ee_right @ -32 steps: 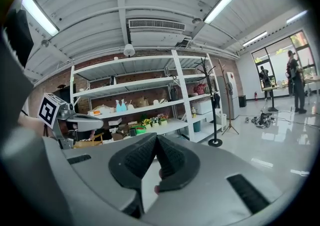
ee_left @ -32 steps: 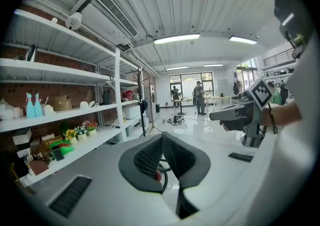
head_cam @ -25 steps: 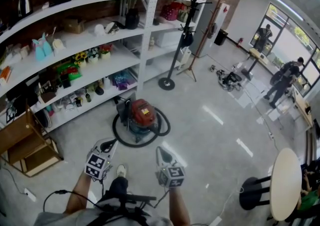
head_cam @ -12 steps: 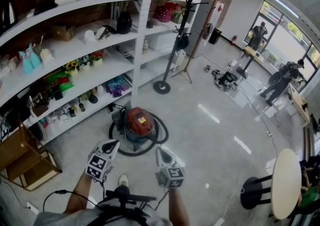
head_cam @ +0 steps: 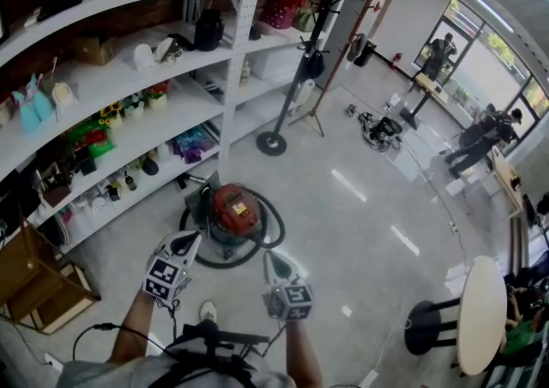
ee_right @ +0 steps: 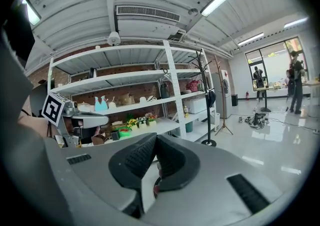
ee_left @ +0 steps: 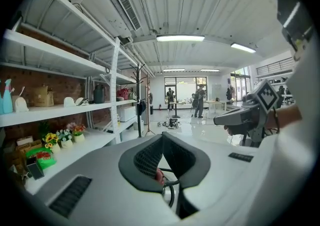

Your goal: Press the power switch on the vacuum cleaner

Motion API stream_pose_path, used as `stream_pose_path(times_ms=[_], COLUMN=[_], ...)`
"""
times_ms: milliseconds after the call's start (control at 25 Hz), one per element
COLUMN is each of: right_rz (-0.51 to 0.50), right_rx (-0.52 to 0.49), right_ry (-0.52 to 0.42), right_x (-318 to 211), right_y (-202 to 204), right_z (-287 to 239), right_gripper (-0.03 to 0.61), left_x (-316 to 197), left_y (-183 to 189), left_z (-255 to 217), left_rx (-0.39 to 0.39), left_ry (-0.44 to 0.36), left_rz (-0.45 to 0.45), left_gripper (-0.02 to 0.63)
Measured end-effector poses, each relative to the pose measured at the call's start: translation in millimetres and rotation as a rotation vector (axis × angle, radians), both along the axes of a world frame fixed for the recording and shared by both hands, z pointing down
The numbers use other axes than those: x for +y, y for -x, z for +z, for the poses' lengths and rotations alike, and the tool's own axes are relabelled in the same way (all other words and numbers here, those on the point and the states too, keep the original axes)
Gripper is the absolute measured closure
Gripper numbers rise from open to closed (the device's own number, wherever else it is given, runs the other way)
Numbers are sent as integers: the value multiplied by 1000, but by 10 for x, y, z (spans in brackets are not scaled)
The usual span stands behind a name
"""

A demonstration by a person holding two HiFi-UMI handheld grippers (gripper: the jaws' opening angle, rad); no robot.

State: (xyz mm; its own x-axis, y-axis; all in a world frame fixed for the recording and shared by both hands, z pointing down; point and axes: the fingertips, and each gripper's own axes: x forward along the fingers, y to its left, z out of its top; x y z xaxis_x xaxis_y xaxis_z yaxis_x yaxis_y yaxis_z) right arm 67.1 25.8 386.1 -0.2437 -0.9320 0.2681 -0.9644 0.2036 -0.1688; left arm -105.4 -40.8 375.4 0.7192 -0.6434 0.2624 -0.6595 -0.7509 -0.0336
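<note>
Holds left claw (head_cam: 185, 243) and right claw (head_cam: 272, 261) shut and empty, short of the red vacuum cleaner (head_cam: 233, 209) on the floor (head_cam: 360, 215) ahead; seems the approach step, next needing a move closer and one closed tip lowered onto its switch.

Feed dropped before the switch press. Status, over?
Left gripper and right gripper shut, empty. Vacuum cleaner on floor ahead, untouched. Only its coiled hose lies between.
</note>
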Motion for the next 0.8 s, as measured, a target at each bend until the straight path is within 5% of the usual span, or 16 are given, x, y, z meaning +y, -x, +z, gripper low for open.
stream_pose_path(times_ms=[800], right_rz=[33], right_rx=[21], right_ry=[36], right_x=[-712], right_y=[-30], right_z=[128], right_gripper=[566], left_x=[-780], left_y=[-50], left_z=[232], left_rx=[-8], left_ry=[41], left_rz=[34], left_gripper=[607])
